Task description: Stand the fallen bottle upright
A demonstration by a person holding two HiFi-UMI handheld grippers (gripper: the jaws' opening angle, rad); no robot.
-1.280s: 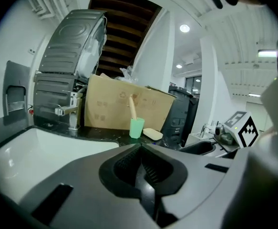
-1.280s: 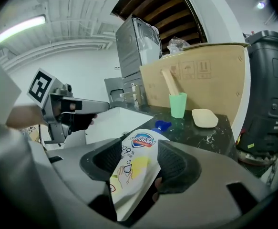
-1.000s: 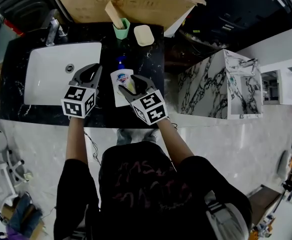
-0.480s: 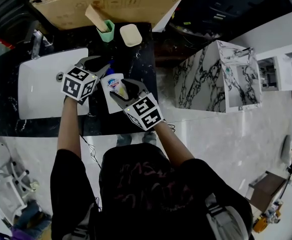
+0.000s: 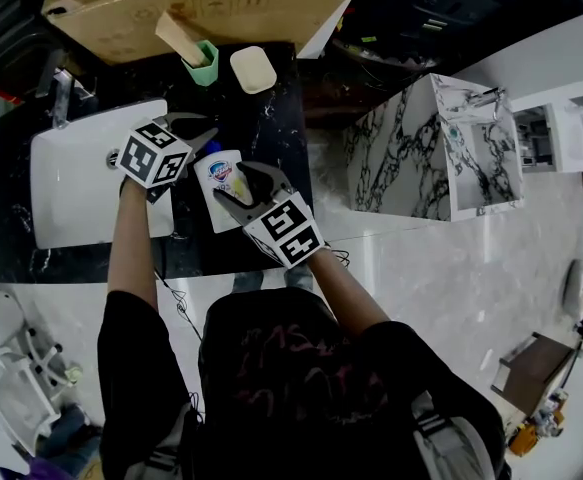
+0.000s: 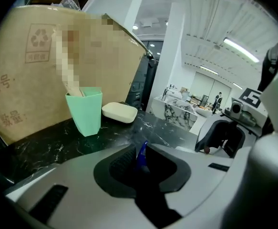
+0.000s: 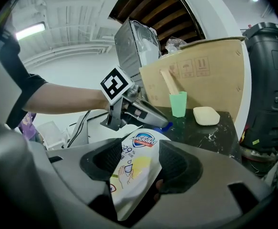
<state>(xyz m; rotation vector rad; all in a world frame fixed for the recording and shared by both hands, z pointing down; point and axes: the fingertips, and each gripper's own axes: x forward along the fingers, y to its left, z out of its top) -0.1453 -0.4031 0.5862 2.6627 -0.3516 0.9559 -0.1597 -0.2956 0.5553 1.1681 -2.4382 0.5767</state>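
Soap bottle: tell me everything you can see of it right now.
The soap bottle is white plastic, with a printed blue and yellow label and a blue pump on top. It is not yet upright: it lies label-up on the black marble counter, beside the sink, pump toward the green cup. The right gripper is shut on its body. The left gripper has just been closing with the pump between its jaws; whether it presses cannot be told.
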